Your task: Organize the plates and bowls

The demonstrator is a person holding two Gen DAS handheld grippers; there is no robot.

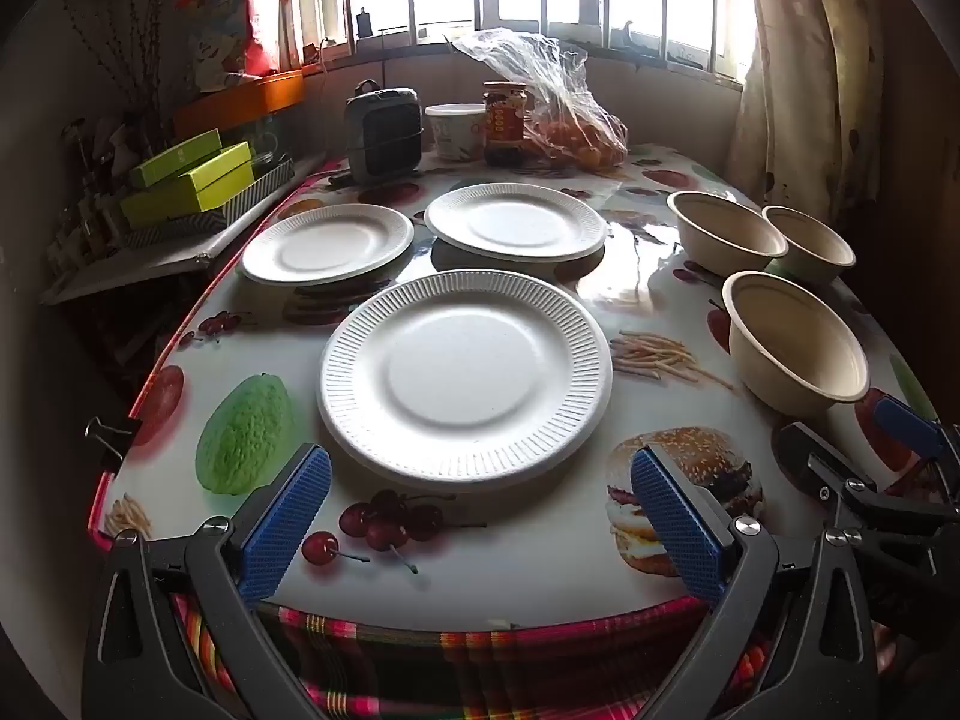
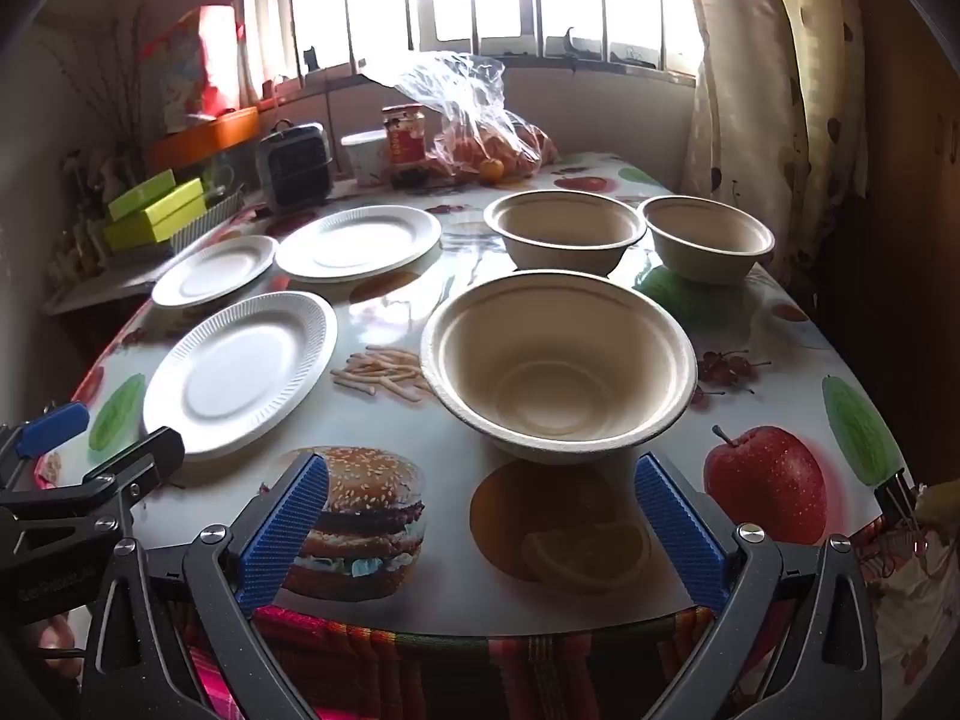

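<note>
Plates are sitting loose in the left wrist view: three, the nearest plate (image 1: 467, 373) at twelve o'clock from the left gripper (image 1: 480, 531), whose jaws are standing wide apart and empty. These thin plates are likely sliding on the glossy tablecloth (image 1: 636, 276) if nudged at the rim.

Bowls are showing in the right wrist view: three, the nearest bowl (image 2: 558, 363) at twelve o'clock from the right gripper (image 2: 483, 531), also gaping and empty. A one-sided pinch is risking tipping or crumpling it.
</note>
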